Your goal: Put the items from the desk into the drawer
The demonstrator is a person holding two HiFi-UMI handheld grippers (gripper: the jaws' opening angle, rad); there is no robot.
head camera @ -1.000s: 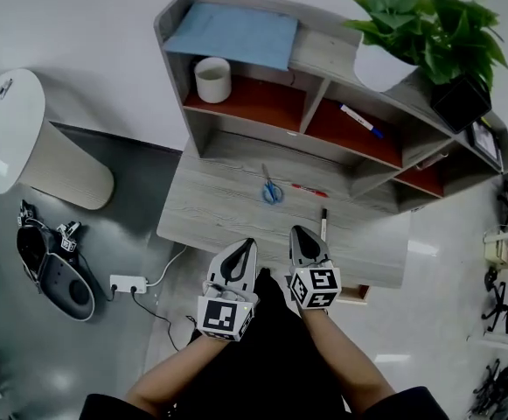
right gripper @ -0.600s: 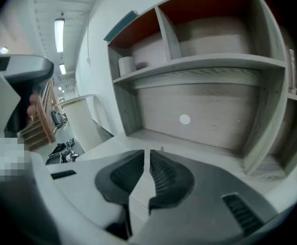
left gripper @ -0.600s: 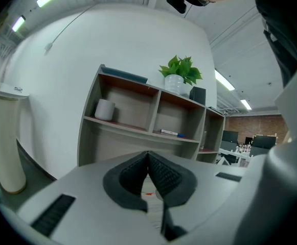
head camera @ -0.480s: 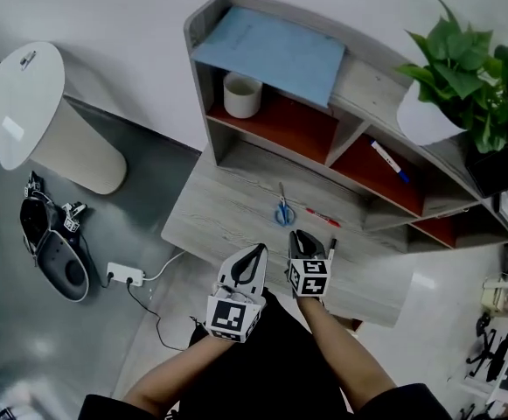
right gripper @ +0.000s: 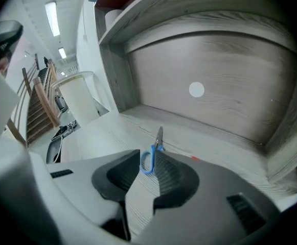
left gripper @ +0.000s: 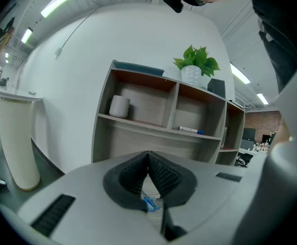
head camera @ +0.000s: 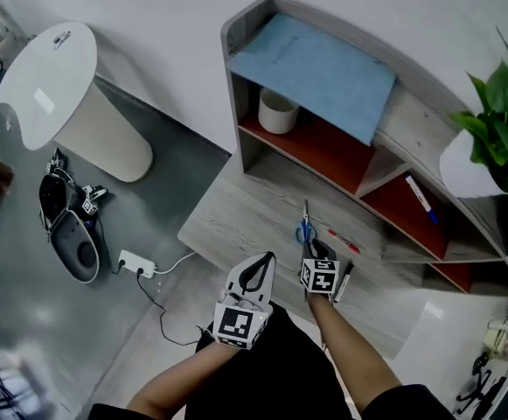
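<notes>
Blue-handled scissors point(head camera: 305, 229) lie on the grey wooden desk point(head camera: 236, 221), with a red pen point(head camera: 344, 241) and a black marker point(head camera: 344, 280) to their right. My right gripper point(head camera: 316, 252) hovers just short of the scissors' handles, its jaws a narrow gap apart and holding nothing. In the right gripper view the scissors point(right gripper: 159, 136) lie straight beyond the right gripper point(right gripper: 147, 154). My left gripper point(head camera: 259, 264) is shut and empty at the desk's front edge. The left gripper view shows the left gripper point(left gripper: 148, 154) with the scissors point(left gripper: 149, 204) glimpsed under its jaws.
A shelf unit at the desk's back holds a white cup point(head camera: 278, 110), a blue folder point(head camera: 319, 59) on top and a marker point(head camera: 420, 198). A plant point(head camera: 507, 138) stands at the right. On the floor at the left are a white bin point(head camera: 70, 103) and a power strip point(head camera: 136, 263).
My right gripper has moved forward over the desk to just short of the scissors. The left gripper stays at the front edge. The head view has swung to the left.
</notes>
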